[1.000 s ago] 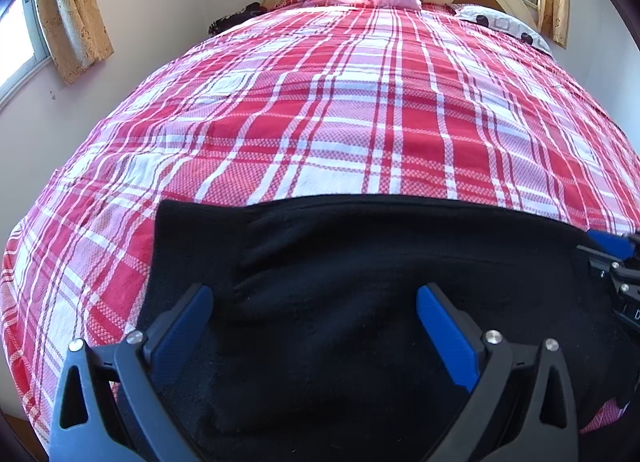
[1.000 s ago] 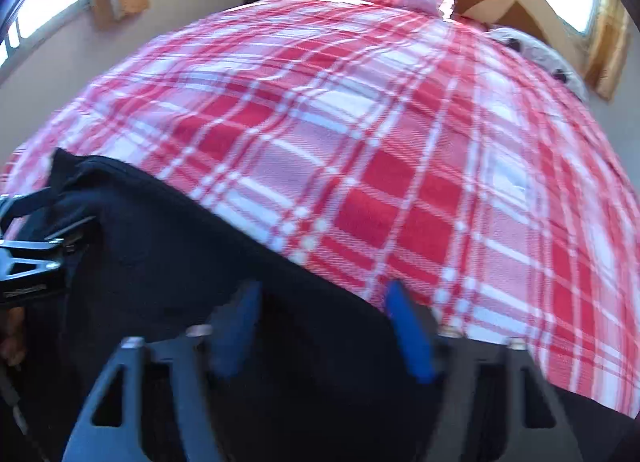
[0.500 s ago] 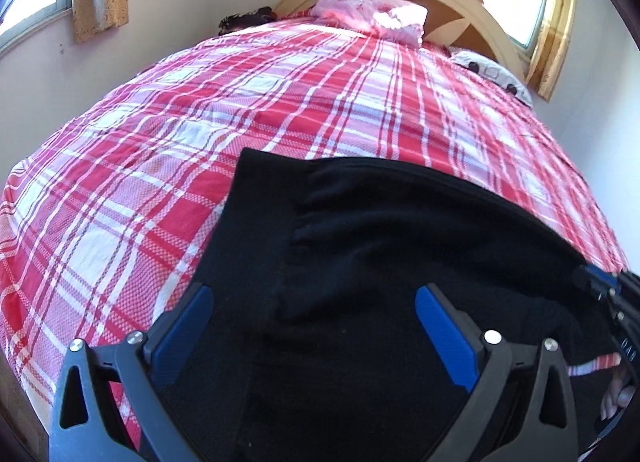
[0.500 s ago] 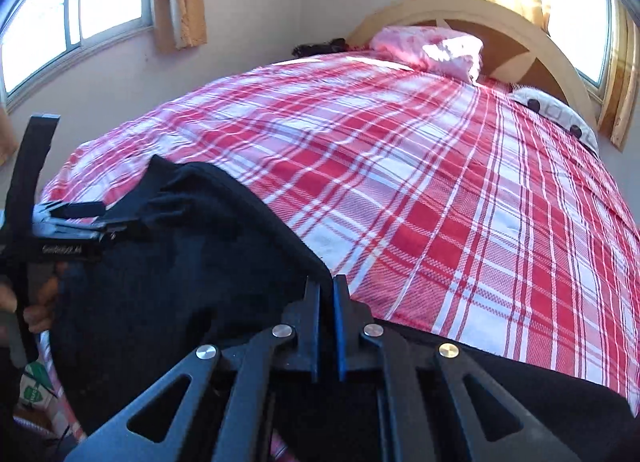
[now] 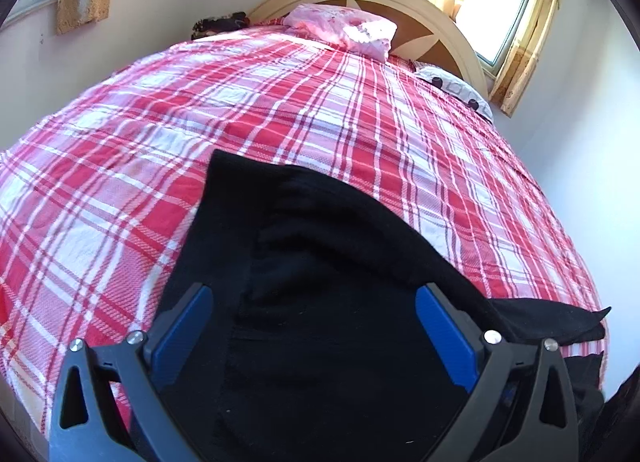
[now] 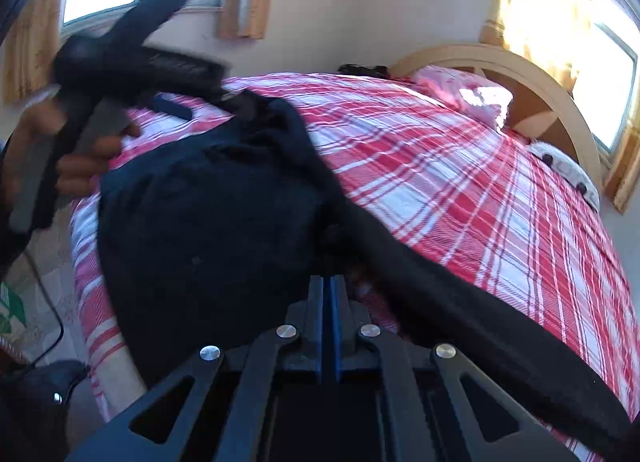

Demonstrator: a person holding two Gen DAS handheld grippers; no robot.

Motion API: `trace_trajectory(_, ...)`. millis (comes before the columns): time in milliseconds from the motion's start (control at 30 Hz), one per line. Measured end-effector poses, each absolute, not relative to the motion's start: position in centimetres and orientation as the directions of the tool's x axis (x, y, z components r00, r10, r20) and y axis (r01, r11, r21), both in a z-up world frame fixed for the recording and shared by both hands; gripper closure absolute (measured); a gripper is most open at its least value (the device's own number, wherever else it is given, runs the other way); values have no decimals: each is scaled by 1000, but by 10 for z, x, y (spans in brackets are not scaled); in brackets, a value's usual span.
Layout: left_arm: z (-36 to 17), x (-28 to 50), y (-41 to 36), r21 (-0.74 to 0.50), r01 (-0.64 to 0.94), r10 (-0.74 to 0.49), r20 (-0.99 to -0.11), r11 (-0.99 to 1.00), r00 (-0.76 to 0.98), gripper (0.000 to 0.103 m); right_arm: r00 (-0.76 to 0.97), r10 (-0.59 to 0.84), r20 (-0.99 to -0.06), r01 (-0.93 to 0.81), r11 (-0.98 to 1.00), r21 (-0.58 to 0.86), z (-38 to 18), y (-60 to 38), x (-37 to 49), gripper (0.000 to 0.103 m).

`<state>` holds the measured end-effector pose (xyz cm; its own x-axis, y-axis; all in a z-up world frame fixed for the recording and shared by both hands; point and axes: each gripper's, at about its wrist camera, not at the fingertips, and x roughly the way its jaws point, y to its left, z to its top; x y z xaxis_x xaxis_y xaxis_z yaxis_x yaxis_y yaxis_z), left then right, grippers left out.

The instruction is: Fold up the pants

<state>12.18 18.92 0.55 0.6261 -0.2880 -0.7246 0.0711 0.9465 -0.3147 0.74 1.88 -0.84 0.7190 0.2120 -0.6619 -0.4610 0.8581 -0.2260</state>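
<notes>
The black pants [image 5: 320, 302] lay at the near end of the bed [image 5: 360, 134], directly beneath and between the spread blue fingers of the left tool [image 5: 316, 326]. From that tool the cloth ran forward to a pointed corner ahead and slightly to its left, and off to its right a narrower strip trailed toward the bed's edge. The left tool was released — its fingers stood wide apart with the fabric under them, and whether they touched it could not be told.

In the right wrist view the pants [image 6: 224, 222] were bunched into a dark mound ahead and to the left of the right tool [image 6: 326, 294], with a long band of cloth stretching off to that tool's right and toward the camera. The right tool was clenched, its blue pads pressed together; black cloth sat right at its tips, but whether any was pinched between them could not be told. Up and to its left the left tool [image 6: 200, 102] appeared blurred, gripped by a hand [image 6: 80, 158], its front end at the raised top of the mound.

Past the pants the red and white plaid bedspread [image 5: 280, 110] stretched away to a pink pillow [image 5: 344, 30], a curved headboard [image 5: 440, 22] — and curtained windows [image 6: 592, 54] beyond.
</notes>
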Motion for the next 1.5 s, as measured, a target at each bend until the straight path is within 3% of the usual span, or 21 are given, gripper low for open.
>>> trace_trajectory(67,3,131,190,-319,35,-272,-739,947,616,0,719,202,-665,-473,843,-255,-15,27,-3,99)
trace_trajectory(133,3,136,191,-324,14,-263,-743,946,616,0,707,228,-669,-460,868,-190,-15,21,-3,99)
trace_trajectory(400,-1,138,190,-292,5,-230,-742,956,630,0,673,451,-587,-355,893,279,20,-34,42,98)
trace_trajectory(767,-17,136,197,-250,-6,-194,-766,968,612,0,600,517,-610,-381,856,350,12,-1,103,97)
trace_trajectory(967,-21,137,196,-254,-7,-197,-764,967,615,0,604,485,-632,-371,873,316,9,-5,105,93)
trace_trajectory(1067,-21,135,191,-216,-3,-167,-764,976,624,0,624,458,-633,-339,889,309,6,-11,105,82)
trace_trajectory(1133,-19,133,189,-208,8,-166,-757,978,632,0,641,443,-627,-325,896,301,6,-15,104,54)
trace_trajectory(1200,-17,132,189,-199,9,-158,-751,980,642,0,656,446,-608,-321,895,310,6,-19,101,40)
trace_trajectory(1500,-8,135,191,-226,-5,-169,-744,974,647,0,688,347,-638,-364,925,111,10,5,99,40)
